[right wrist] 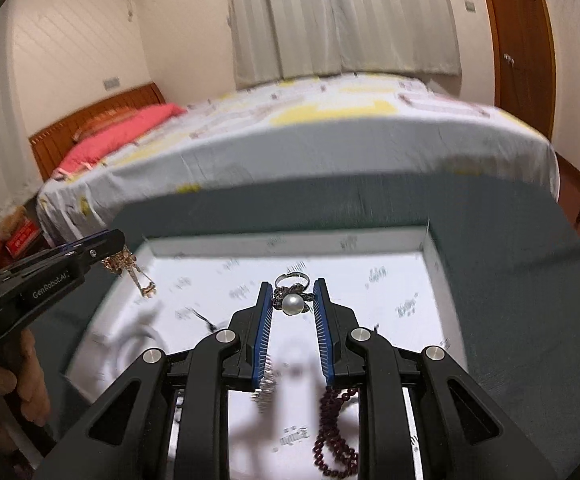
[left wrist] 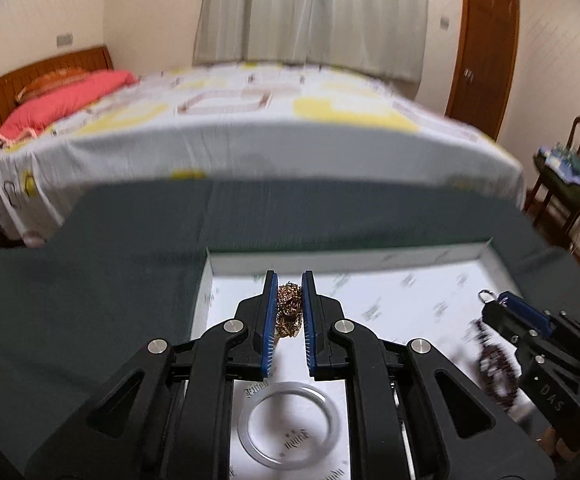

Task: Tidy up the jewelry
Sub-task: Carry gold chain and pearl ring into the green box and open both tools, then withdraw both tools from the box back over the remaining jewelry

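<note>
My left gripper is shut on a bunched gold chain necklace, held over the white open box. It also shows in the right wrist view with the chain dangling. My right gripper is shut on a pearl flower ring above the box. It shows in the left wrist view at the right. A dark red bead bracelet hangs below the right gripper. A silver bangle lies on the box floor.
The box sits on a dark grey cloth. Behind it is a bed with a pink pillow. A wooden chair stands at the right. A small silvery piece hangs under the right gripper, blurred.
</note>
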`<state>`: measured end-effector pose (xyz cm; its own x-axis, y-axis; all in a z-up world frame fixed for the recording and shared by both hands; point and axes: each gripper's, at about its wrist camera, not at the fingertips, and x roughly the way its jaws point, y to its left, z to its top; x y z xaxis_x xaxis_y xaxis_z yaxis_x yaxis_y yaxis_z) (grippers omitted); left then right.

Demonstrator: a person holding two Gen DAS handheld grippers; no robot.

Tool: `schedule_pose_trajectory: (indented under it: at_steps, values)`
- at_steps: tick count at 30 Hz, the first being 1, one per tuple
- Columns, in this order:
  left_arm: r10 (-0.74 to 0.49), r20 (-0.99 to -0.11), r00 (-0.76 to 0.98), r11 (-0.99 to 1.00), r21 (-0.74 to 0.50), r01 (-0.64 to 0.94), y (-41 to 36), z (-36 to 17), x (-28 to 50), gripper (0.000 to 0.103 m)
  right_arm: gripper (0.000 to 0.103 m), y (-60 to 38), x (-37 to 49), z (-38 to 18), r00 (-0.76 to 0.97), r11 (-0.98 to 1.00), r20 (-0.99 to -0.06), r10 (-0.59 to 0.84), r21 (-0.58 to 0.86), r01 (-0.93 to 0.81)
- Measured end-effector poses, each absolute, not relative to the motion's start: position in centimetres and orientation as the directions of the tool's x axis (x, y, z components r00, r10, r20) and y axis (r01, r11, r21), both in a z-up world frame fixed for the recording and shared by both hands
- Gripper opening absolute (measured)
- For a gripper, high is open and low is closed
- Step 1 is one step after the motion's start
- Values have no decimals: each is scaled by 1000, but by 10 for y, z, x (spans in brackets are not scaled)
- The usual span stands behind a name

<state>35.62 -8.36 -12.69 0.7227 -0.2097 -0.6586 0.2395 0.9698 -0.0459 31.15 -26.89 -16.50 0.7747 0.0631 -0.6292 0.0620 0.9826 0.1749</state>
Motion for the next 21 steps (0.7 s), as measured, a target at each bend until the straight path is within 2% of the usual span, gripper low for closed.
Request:
schedule_pose_trajectory:
  at_steps: [5, 14, 19, 21]
  values:
    - [-195, -733, 652, 974, -65, 217, -78, -151, 379, 12, 22, -271, 322, -183, 723, 981, -689, 54, 170, 89]
    - [-171, -798, 578, 975, -54, 215, -79, -163, 391, 13, 22, -271, 326, -193, 669, 982, -742, 49, 159, 104]
    - [-165, -794, 584, 975, -44, 217, -80, -162, 390, 24, 22, -271, 328, -194, 666, 982, -744, 55, 160, 98]
    - [-161, -791, 591, 976, -38, 216, -80, -161, 388, 32, 26, -271, 328, -194, 666, 982, -744, 61, 165, 95]
